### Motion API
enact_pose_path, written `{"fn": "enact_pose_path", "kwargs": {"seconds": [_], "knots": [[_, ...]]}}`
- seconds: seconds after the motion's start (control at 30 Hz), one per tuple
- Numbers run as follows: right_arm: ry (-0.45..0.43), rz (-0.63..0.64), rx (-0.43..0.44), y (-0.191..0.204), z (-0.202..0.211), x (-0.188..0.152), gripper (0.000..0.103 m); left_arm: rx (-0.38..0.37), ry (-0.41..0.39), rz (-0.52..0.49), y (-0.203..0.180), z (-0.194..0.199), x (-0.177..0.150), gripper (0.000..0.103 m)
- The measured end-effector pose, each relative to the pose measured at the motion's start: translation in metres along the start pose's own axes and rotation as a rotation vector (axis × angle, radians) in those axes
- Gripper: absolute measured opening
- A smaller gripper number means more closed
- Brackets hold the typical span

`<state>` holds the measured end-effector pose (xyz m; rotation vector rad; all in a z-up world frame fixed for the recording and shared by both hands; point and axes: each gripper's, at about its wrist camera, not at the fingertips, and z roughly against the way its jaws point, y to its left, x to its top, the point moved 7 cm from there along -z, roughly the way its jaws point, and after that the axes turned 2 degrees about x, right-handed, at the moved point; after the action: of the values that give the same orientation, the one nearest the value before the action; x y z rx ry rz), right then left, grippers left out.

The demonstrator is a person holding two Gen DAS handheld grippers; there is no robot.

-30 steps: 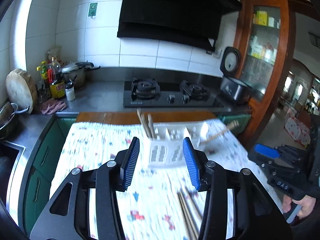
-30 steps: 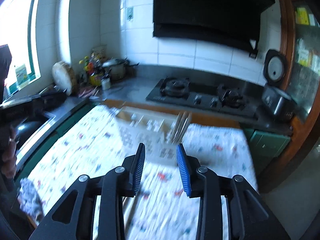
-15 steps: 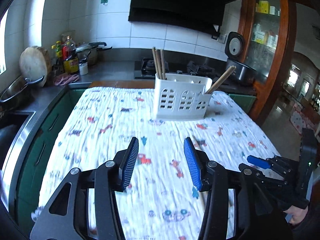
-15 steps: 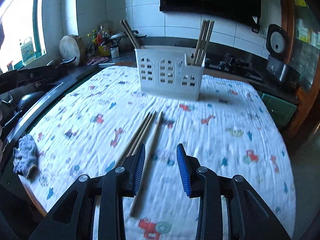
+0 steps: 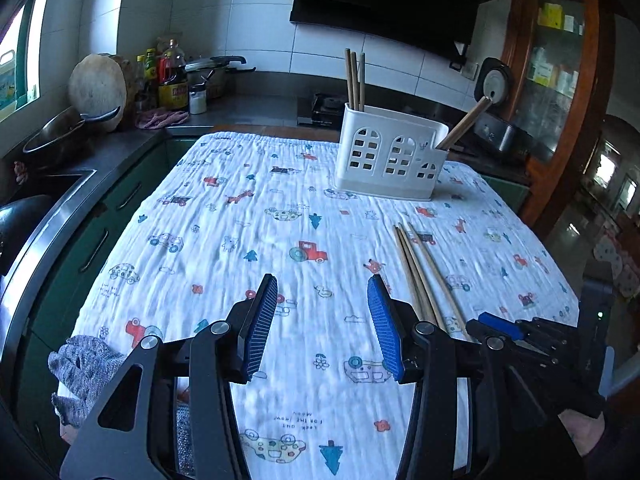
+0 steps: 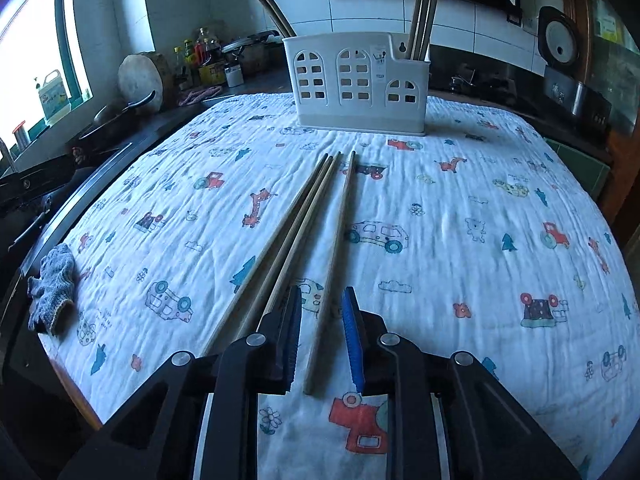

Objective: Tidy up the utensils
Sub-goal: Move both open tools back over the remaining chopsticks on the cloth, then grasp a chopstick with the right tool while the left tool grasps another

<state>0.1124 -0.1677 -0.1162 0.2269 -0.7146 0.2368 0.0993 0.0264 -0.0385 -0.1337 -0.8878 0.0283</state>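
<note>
Whereas 1 s ago both views looked toward the stove, both are now dropped low over the surface (image 6: 460, 184). Right hand-held gripper (image 6: 320, 334): pitched down, jaws closing round a single chopstick (image 6: 334, 248), not yet pinched. Two more lie just beside. Left hand-held gripper (image 5: 322, 326): open, empty. Caddy (image 6: 360, 84) stands beyond; pickup judged imminent.
</note>
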Motion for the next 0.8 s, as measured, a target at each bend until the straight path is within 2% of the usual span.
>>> {"fn": "enact_pose_path", "kwargs": {"seconds": [0.4, 0.57, 0.8], "knots": [[0.031, 0.000, -0.055, -0.002, -0.020, -0.005, 0.013, 0.005, 0.032, 0.011, 0.001, -0.006, -0.017, 0.048], [0.023, 0.025, -0.109, 0.002, -0.021, -0.007, 0.010, -0.019, 0.056, 0.007, -0.007, -0.014, -0.025, 0.048], [-0.006, 0.011, -0.113, -0.002, -0.014, -0.005, 0.007, -0.086, 0.120, 0.006, -0.029, -0.031, -0.044, 0.047]]}}
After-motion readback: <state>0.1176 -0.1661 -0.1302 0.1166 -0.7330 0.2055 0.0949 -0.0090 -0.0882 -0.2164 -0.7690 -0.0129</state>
